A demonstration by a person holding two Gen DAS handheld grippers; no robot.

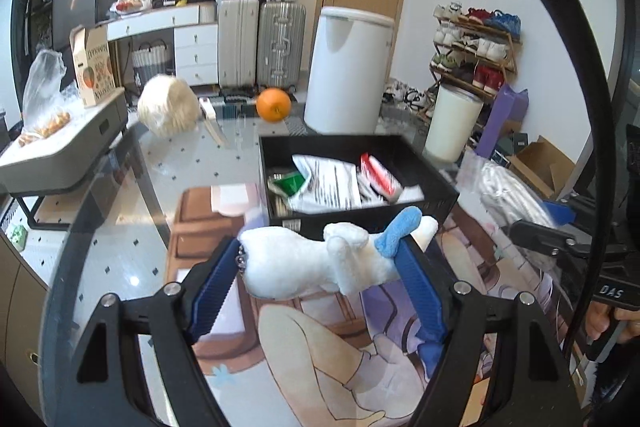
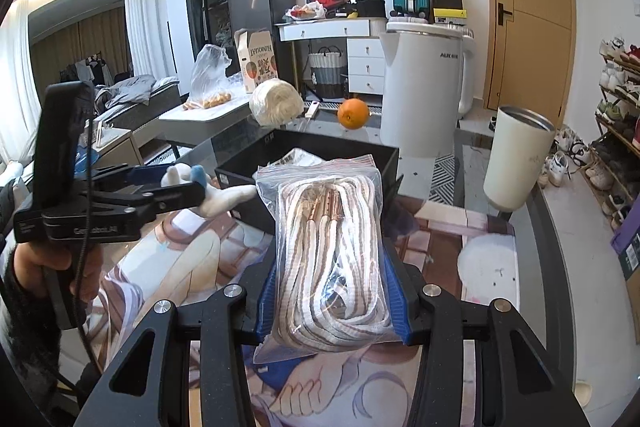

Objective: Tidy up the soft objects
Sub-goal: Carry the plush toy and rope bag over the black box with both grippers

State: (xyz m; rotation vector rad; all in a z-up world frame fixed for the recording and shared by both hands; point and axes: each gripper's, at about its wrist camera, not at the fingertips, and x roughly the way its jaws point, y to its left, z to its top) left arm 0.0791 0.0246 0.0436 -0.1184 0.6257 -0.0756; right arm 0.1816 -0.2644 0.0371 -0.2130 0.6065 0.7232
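Left wrist view: the left tongs are clamped on a white plush toy with blue bits, held up off the surface. Its long axis runs pretty much crosswise in the frame, from the left pad to the right pad, with a blue ear or limb sticking up toward the upper right, over the near edge of the black bin behind it. The bin sits centre frame and has papers and packets in it. Right wrist view: the right tongs are squeezing a clear zip bag of striped rope, long axis pointing away from the camera toward the bin, the bag's sealed end up top. The left tongs and the person's hand show at the left edge there. The surface is glass with an anime-print mat on it; further back sit an orange, a pale yarn ball, a white tumbler and a white kettle. Room behind: suitcases, a wooden door, a shoe rack on the right.
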